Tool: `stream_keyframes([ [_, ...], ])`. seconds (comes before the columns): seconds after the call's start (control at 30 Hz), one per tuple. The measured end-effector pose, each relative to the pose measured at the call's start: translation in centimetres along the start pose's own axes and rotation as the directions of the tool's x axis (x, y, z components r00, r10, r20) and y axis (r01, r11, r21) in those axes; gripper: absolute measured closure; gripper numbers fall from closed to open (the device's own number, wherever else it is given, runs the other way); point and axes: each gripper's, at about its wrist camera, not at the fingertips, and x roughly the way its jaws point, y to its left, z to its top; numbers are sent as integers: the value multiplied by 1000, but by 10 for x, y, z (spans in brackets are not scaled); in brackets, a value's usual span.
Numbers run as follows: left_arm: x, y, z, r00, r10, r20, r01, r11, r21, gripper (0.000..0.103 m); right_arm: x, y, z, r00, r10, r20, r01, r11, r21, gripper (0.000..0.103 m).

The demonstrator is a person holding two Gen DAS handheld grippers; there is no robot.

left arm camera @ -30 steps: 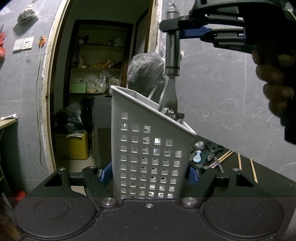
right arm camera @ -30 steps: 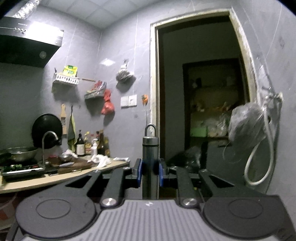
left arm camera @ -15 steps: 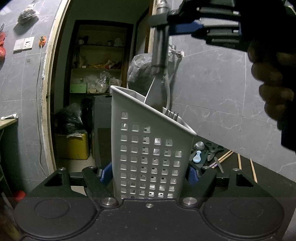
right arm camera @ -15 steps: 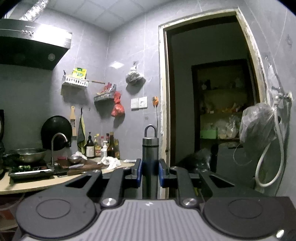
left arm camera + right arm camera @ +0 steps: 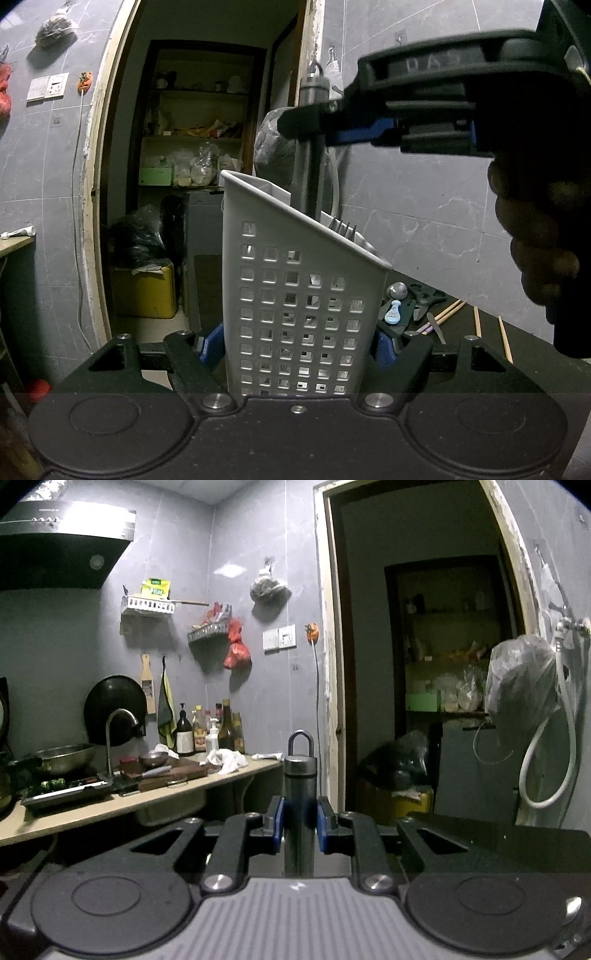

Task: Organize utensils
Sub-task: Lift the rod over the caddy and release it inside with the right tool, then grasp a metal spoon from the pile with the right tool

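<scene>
- Your utensil's [image 5: 308, 173] lower end drops out of sight inside the white caddy [image 5: 295, 314].
- Only fork tines [image 5: 344, 226] peek over its rim.
- Your right hand [image 5: 535, 236] is blurred, cut by the edge.

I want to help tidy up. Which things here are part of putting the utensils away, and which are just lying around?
Part of the job:
- white holder, held in the left gripper
- grey-handled utensil, in the right gripper
- fork in the holder
- chopsticks, scissors

Just lying about:
- hanging bag
- bottles
- yellow box
</scene>
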Motion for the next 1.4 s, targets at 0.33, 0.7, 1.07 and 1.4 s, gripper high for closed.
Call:
stream_keyframes([
  [0.33, 0, 1, -1, 1000, -7, -4, 7, 1000, 1, 26, -4, -6, -6, 999, -34, -5, 34, 999, 11, 67],
  [0.7, 1, 1, 0, 1000, -7, -3, 7, 1000, 2, 26, -42, -41, -8, 975, -215, 50, 213, 976, 33, 12],
  [1.07, 1, 2, 0, 1000, -6, -3, 6, 1000, 4, 26, -76, -106, -48, 868, -487, -97, 497, 854, 154, 0],
  [1.4, 1, 1, 0, 1000, -6, -3, 6, 1000, 4, 26, -56, -121, -112, 749, -600, -282, 631, 776, 24, 0],
])
